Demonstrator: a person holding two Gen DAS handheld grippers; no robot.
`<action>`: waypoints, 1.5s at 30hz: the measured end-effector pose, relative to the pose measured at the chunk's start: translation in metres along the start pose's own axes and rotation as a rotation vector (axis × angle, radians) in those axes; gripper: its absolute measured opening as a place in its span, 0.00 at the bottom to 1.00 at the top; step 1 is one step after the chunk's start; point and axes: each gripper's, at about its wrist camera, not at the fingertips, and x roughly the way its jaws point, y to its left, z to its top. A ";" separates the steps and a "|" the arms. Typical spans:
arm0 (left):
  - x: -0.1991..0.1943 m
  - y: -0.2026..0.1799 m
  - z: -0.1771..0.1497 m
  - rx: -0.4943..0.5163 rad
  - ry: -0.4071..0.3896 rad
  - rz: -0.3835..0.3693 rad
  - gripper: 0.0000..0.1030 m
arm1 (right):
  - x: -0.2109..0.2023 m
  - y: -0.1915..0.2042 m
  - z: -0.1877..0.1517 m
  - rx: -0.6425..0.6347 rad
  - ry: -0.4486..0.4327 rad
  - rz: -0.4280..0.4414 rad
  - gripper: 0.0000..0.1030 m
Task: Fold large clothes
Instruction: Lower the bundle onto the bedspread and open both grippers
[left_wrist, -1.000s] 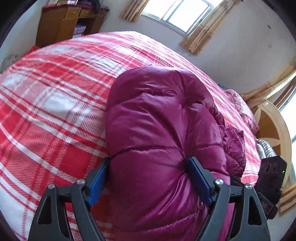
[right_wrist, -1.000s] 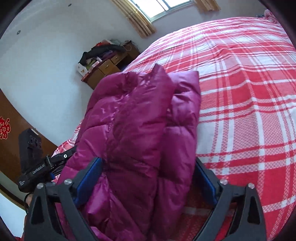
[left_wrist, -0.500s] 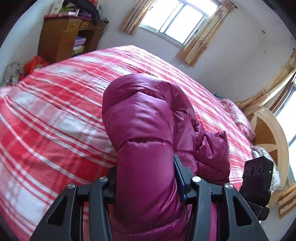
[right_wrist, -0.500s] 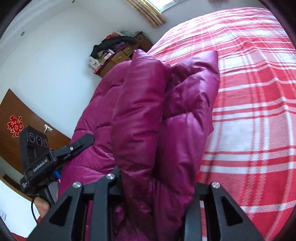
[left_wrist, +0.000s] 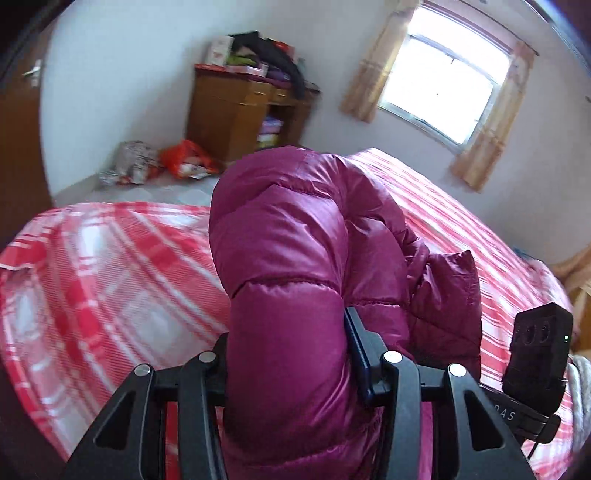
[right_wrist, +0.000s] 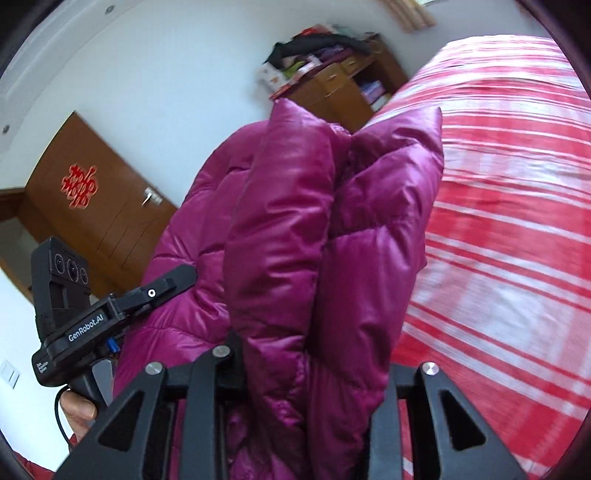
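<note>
Both tools had closed from wide to clamped and lifted the jacket off the bed. Left tool pinched one puffy edge, right tool a doubled edge. Jacket hung between them, its long axis running tool to tool, above the bed; neither hand sat nearer, so both had to lower together.
</note>
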 end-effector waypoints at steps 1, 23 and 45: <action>0.000 0.008 0.001 -0.005 -0.011 0.040 0.46 | 0.014 0.006 0.002 -0.012 0.012 0.017 0.31; 0.071 0.101 -0.006 -0.130 -0.013 0.225 0.69 | 0.113 -0.007 0.010 0.006 0.155 0.010 0.51; 0.036 0.042 -0.024 0.161 -0.058 0.448 0.71 | 0.046 0.069 -0.016 -0.301 0.058 -0.270 0.35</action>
